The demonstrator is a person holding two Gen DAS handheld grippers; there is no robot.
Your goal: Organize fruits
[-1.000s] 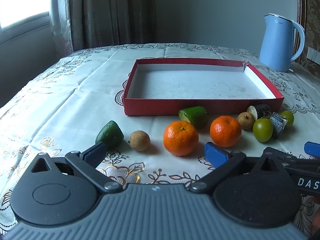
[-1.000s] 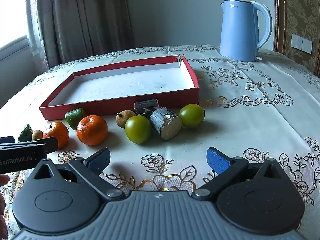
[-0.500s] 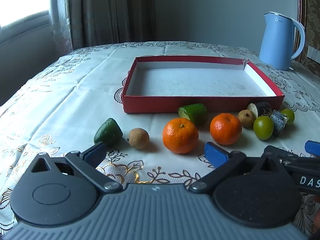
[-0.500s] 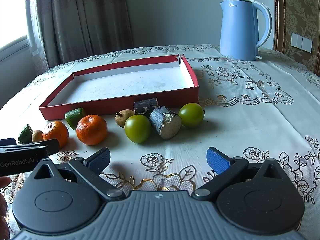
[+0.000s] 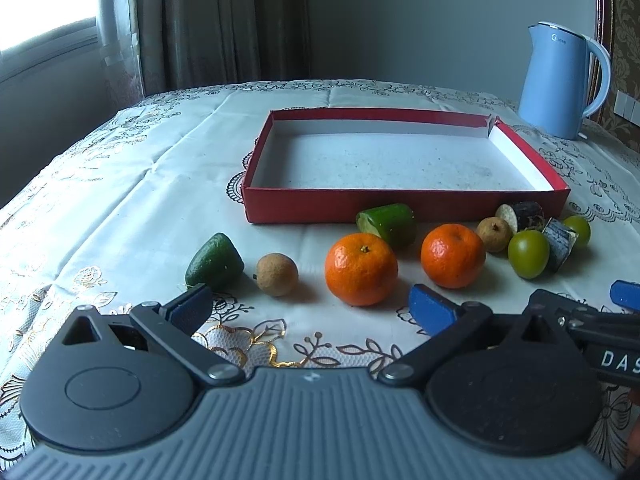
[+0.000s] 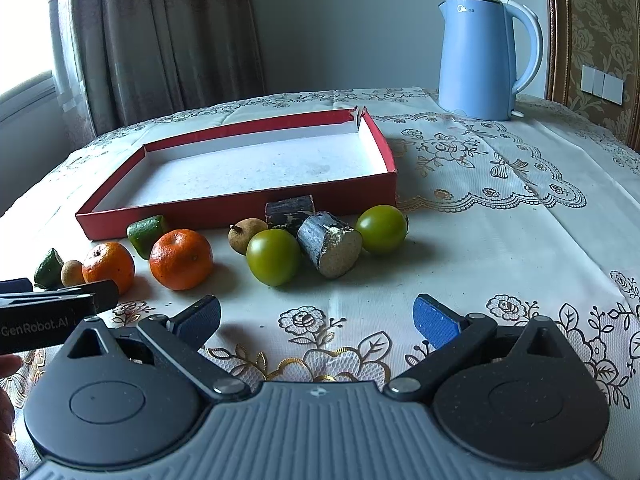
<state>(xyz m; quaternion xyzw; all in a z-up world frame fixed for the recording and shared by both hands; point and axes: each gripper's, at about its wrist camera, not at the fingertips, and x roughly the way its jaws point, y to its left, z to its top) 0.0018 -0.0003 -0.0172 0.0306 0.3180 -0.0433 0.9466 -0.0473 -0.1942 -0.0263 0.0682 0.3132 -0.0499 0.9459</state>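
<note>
A row of fruits lies on the tablecloth before an empty red tray (image 5: 400,206) (image 6: 240,210). From the left: a green wedge (image 5: 215,260), a brown longan (image 5: 277,274), two oranges (image 5: 361,269) (image 5: 453,255), a green chunk (image 5: 387,224), another longan (image 5: 494,234), two dark cane pieces (image 6: 329,249) (image 6: 290,210) and two green round fruits (image 6: 273,257) (image 6: 381,229). My left gripper (image 5: 312,308) is open and empty, just short of the near orange. My right gripper (image 6: 316,320) is open and empty, short of the green fruits.
A blue kettle (image 6: 480,56) (image 5: 560,80) stands at the table's far right. Curtains and a window lie behind the table to the left. Bare patterned tablecloth (image 6: 500,208) lies right of the tray.
Both grippers have drawn back slightly and risen a little; the fruits sit a bit farther away. Nothing was taken hold of.
</note>
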